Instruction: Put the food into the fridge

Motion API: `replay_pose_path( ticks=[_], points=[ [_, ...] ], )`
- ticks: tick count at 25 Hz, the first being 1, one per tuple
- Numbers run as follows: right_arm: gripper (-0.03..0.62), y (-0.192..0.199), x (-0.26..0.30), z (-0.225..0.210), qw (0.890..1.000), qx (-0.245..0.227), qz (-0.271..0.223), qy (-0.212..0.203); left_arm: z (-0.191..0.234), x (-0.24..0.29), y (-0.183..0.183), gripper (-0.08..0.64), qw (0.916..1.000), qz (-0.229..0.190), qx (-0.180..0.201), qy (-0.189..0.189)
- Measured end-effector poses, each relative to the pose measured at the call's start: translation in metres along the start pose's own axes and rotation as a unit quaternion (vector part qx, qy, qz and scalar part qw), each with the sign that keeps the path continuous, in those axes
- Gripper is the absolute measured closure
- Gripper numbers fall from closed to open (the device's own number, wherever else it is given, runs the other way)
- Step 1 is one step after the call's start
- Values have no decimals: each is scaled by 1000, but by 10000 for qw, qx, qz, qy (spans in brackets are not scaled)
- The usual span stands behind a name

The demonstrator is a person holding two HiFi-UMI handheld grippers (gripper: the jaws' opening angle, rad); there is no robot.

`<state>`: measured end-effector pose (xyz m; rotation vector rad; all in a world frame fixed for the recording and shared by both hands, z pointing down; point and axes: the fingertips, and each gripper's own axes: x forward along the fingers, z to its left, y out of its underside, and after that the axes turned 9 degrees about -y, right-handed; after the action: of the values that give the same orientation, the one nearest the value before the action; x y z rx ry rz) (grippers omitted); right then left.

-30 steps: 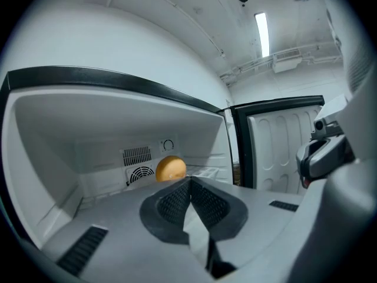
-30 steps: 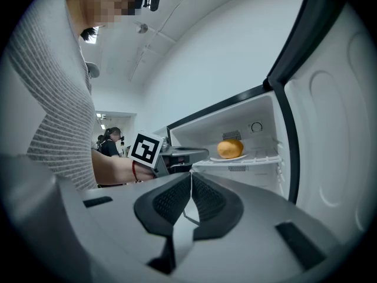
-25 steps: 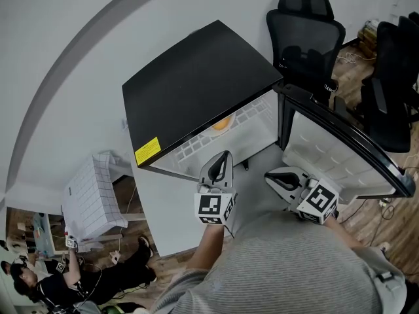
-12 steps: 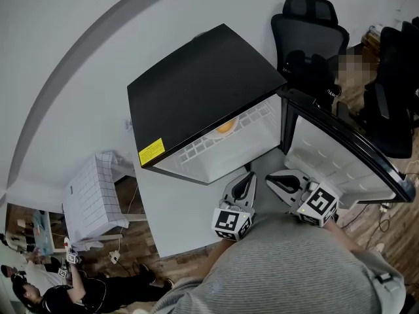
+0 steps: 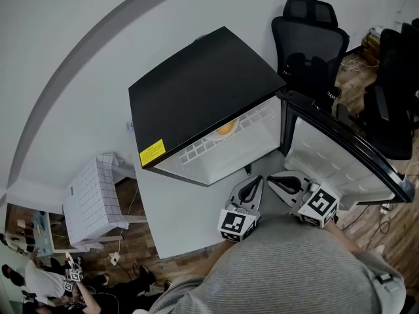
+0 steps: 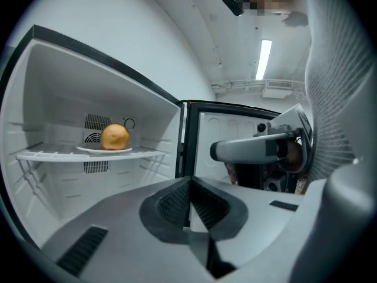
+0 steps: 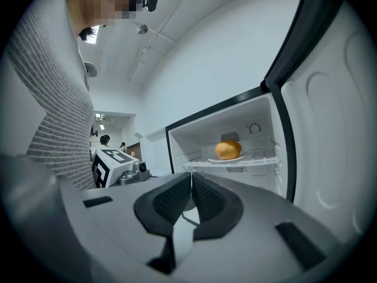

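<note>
Showing the food (image 6: 115,137) on a white plate (image 6: 103,150) toward the back of the wire shelf (image 6: 41,155) inside the open fridge (image 5: 196,90), with bare shelf lying on both sides of the plate and free space standing above it and below the shelf's front edge. Looking round, smooth and golden-orange, sitting just before the rear vent. Swinging wide on the right, the door (image 5: 340,152) leaving the whole opening clear, its dark rim bordering that side. Hovering side by side just outside the compartment and well apart from the food, the left gripper (image 5: 254,185) and the right gripper (image 5: 275,179), each with jaws pressed together on nothing, both pointing at the opening. Standing beyond the door, black office chairs (image 5: 309,38); sitting left of the fridge, a white checked box (image 5: 91,198); appearing at the lower-left corner, a person (image 5: 36,283).
</note>
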<state>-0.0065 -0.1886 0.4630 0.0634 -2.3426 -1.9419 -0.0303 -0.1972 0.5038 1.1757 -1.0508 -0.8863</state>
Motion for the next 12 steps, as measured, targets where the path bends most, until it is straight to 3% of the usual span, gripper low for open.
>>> replay_pose_path(
  ticks=[5, 12],
  points=[
    [578, 0, -1, 0, 10000, 6, 47, 42, 0, 0, 2, 549, 10000, 95, -11, 7],
    [579, 1, 1, 9, 9992, -223, 254, -231, 0, 0, 4, 549, 9999, 126, -25, -13]
  ],
)
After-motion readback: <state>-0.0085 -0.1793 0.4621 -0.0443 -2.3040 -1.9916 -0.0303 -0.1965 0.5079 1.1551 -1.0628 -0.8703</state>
